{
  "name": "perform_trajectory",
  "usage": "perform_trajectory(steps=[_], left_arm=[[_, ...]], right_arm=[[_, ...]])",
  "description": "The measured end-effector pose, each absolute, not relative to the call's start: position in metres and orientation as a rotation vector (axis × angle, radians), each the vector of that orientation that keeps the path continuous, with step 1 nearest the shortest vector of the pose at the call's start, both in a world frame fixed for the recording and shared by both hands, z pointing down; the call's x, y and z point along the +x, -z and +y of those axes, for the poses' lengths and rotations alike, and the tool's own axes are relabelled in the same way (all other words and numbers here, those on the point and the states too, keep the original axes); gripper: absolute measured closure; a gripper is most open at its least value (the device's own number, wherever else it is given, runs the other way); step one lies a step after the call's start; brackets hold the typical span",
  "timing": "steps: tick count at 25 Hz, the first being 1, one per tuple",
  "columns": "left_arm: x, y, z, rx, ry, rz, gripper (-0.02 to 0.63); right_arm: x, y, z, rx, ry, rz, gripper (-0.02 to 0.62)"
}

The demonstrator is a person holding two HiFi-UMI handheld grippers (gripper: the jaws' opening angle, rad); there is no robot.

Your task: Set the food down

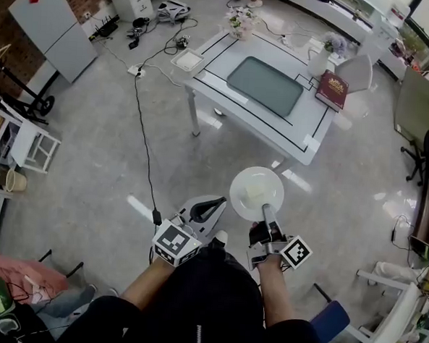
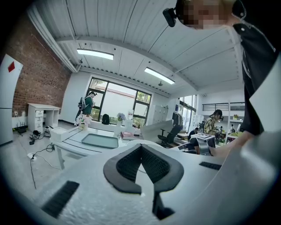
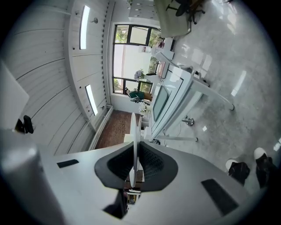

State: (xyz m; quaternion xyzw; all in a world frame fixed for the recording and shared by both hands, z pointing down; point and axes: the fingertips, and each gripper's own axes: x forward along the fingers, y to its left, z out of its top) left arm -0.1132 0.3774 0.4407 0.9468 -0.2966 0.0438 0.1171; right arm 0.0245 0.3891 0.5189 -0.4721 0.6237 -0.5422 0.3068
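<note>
Right tongs (image 1: 265,209) are pinched nearly shut on the near rim of a white plate (image 1: 241,182); in the right gripper view the plate (image 3: 133,132) runs edge-on as a thin line straight out from between the two dark pads (image 3: 151,163), which press on it from either side. From above, the plate lies flat and face up, reaching forward from my right tips. It is round, so it has no long axis of its own. The food (image 1: 259,196), a pale squarish piece, sits near the plate's middle, just beyond those tips. I cannot tell what kind of food it is.

My left tongs (image 1: 215,203) are just beside the right ones, to their left, and clear of the plate. Their jaws are pressed together at the front with nothing between them (image 2: 141,150).

Well ahead of both tongs stands a white table (image 1: 304,129) carrying a grey-green mat (image 1: 265,85) and a red book (image 1: 332,89).
</note>
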Motion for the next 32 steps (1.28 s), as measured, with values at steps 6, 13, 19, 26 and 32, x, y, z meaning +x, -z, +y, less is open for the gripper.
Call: perform_trajectory(steps=[6,13,19,26,32], left_arm=[[-0.113,-0.442,0.377,2.766,-0.129,-0.890,0.601],[-0.107,-0.442,0.382,2.757,-0.124,-0.916,0.601],[-0.101,-0.443,0.382,2.760,-0.137,-0.912,0.601],[-0.091,-0.451,0.372,2.746,-0.145,-0.890,0.601],[-0.082,-0.456,0.361,2.742,-0.164,-0.866,0.601]], right_arm=[[0.023,-0.519,0.388,-1.226,1.444,1.656,0.571],[0.030,-0.521,0.395,-1.224,1.461,1.662,0.571],[0.037,-0.523,0.399,-1.230,1.468,1.648,0.570],[0.046,-0.527,0.396,-1.241,1.474,1.630,0.570],[0.057,-0.532,0.388,-1.256,1.478,1.623,0.569]])
